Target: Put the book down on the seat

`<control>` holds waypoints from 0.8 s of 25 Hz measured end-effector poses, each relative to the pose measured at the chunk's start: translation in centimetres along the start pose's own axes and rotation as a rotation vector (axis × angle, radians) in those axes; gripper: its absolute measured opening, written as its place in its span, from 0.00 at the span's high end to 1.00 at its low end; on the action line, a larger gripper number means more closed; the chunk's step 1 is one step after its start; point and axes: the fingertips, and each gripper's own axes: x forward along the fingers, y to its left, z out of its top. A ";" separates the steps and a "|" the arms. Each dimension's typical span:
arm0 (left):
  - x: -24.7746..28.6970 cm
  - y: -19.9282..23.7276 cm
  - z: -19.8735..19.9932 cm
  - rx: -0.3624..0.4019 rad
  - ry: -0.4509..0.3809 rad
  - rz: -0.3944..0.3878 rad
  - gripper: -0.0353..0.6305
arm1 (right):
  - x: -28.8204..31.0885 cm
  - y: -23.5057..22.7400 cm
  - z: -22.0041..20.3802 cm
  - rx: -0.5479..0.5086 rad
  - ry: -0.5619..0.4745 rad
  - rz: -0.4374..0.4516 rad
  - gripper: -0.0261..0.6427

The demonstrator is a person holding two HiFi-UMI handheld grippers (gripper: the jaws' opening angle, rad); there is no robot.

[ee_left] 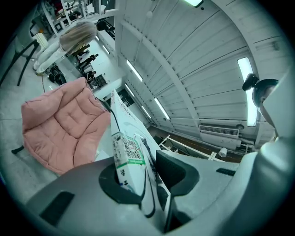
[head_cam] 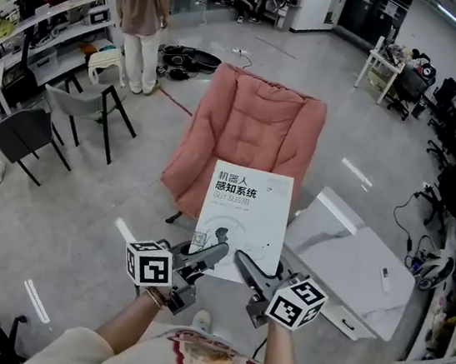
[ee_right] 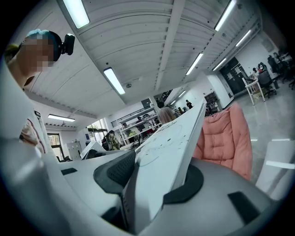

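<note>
Book: your book (head_cam: 245,213) hangs in the air, cover up, held by its near edge. It isn't resting on the seat.
Build: thin white paperback with a glossy cover, dark print, and stiff enough to stay flat.
Long axis: runs 6 to 12 o'clock, with the far edge aimed at the seat.
Left gripper (head_cam: 216,254): clamped on the near corner at 7 o'clock, on the spine side.
Right gripper (head_cam: 244,261): clamped on the near corner at 5 o'clock, over the page edges.
Nearer hand: neither, since both sit level at the book's near edge.
Seat (head_cam: 248,129): at 12 o'clock from the book. It's a pink, quilted, softly padded lounge chair with a reclined back, and I judge it lower than the book.
Floor (head_cam: 80,215): grey and polished.
</note>
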 end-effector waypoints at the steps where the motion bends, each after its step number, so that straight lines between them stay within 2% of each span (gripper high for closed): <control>1: 0.8 0.3 0.7 0.003 -0.003 0.004 0.81 | 0.3 -0.7 0.7 0.000 0.000 0.006 0.69; 5: 2.5 0.9 2.4 0.013 0.014 0.016 0.81 | 1.2 -2.6 2.2 0.020 -0.013 0.006 0.69; 16: 4.4 3.7 2.0 -0.017 0.043 0.038 0.81 | 1.9 -5.7 1.2 0.059 -0.003 -0.005 0.69; 20: 4.9 4.3 3.0 -0.017 0.034 0.044 0.81 | 2.9 -6.3 1.9 0.058 0.001 0.007 0.69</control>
